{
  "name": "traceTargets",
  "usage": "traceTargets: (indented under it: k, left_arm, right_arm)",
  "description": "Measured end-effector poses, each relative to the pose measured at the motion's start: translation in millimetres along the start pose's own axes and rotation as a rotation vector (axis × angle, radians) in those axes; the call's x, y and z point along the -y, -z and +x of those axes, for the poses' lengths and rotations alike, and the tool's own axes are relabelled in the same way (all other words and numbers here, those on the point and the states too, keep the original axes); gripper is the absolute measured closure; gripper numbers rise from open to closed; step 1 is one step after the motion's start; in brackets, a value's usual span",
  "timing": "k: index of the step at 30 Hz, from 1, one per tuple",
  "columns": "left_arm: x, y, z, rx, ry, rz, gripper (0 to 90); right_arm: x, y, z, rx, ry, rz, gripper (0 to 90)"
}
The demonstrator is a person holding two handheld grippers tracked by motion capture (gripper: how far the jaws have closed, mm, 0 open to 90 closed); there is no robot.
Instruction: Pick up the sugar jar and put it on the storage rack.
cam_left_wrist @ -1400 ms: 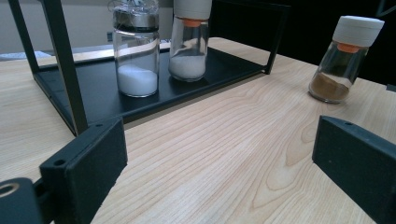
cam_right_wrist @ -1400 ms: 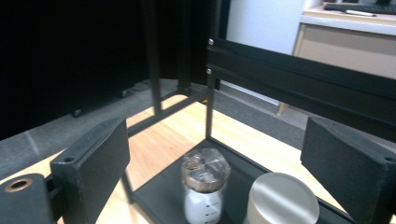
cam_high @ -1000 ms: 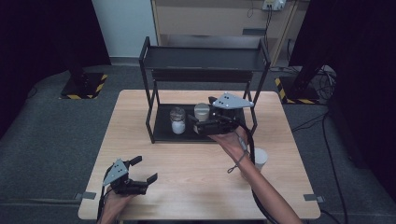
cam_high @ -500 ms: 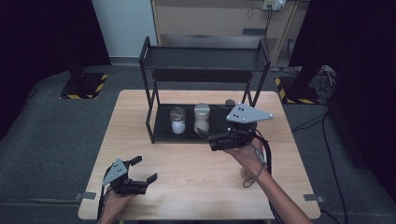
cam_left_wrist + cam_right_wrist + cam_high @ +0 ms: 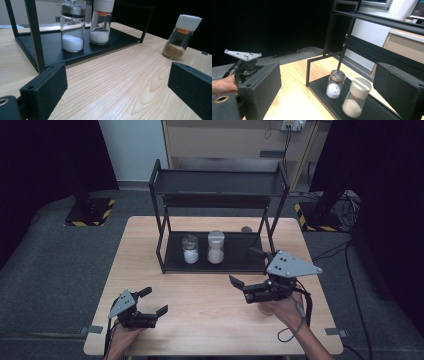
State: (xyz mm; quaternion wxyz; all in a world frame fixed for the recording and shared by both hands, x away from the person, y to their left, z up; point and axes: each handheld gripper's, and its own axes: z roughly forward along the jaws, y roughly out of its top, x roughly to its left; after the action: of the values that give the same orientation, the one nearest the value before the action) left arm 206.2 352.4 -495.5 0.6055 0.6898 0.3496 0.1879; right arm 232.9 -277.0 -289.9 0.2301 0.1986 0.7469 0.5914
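Left gripper (image 5: 150,309) rests low on the near desk (image 5: 210,320), fingers (image 5: 45,87) released, holding nothing. Right gripper (image 5: 250,282) hovers mid-desk, fingers spread, empty. Brown spice jar (image 5: 182,36) stands on the desk right of the rack (image 5: 220,260). On the rack's lower shelf: metal-lidded jar (image 5: 190,249), white-capped jar (image 5: 215,247). Judgement: next jar is the brown one. Approach level, grip the glass body below the cap, keep it upright past the rack post.

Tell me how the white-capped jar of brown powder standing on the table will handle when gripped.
The jar of brown powder looks like smooth clear glass, so probably rigid, slippery and breakable. It is narrow with powder only at the bottom, so likely light and apt to tip if pushed near the cap.
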Motion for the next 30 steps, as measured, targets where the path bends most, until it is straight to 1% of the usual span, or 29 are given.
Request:
traceTargets:
  k: [3, 7, 10, 15, 18, 21, 22, 26, 28, 30]
  left_arm:
    - [0.3, 0.3, 0.1, -0.002, 0.003, -0.002, 1.0]
    - [-0.2, -0.1, -0.3, -0.001, -0.001, 0.001, 1.0]
    - [0.2, 0.0, -0.2, 0.002, 0.004, -0.002, 1.0]
    - [0.2, -0.7, -0.7, 0.007, 0.005, -0.003, 1.0]
    - [0.0, -0.9, -1.3, 0.009, 0.003, -0.003, 1.0]
    - [0.1, -0.8, -1.1, 0.009, 0.003, -0.004, 1.0]
    - [0.2, -0.7, -1.0, 0.009, 0.004, -0.004, 1.0]
    - [0.4, 0.0, -0.9, 0.005, 0.005, -0.007, 1.0]
    - [0.5, 0.2, -1.0, 0.004, 0.004, -0.009, 1.0]
    - [0.5, 0.5, -1.4, 0.002, 0.002, -0.01, 1.0]
  right_arm:
    - [6.6, 13.3, 2.5, 0.024, 0.006, -0.008, 8.3]
    - [16.1, 29.2, 4.6, 0.05, 0.0, -0.013, 8.2]
    - [23.4, 39.3, 8.2, 0.079, 0.0, -0.006, 8.1]
    - [39.5, 54.7, 12.2, 0.117, -0.032, -0.008, 8.0]
    - [49.1, 62.2, 14.4, 0.14, -0.038, -0.008, 7.8]
    - [63.4, 68.4, 13.9, 0.149, -0.068, -0.013, 7.7]
    - [67.5, 69.7, 14.6, 0.157, -0.072, -0.01, 7.6]
    - [81.8, 75.6, 20.1, 0.199, -0.07, -0.004, 7.6]
    - [86.9, 78.4, 20.1, 0.206, -0.079, 0.01, 7.4]
    - [92.4, 81.4, 19.2, 0.205, -0.093, 0.009, 6.9]
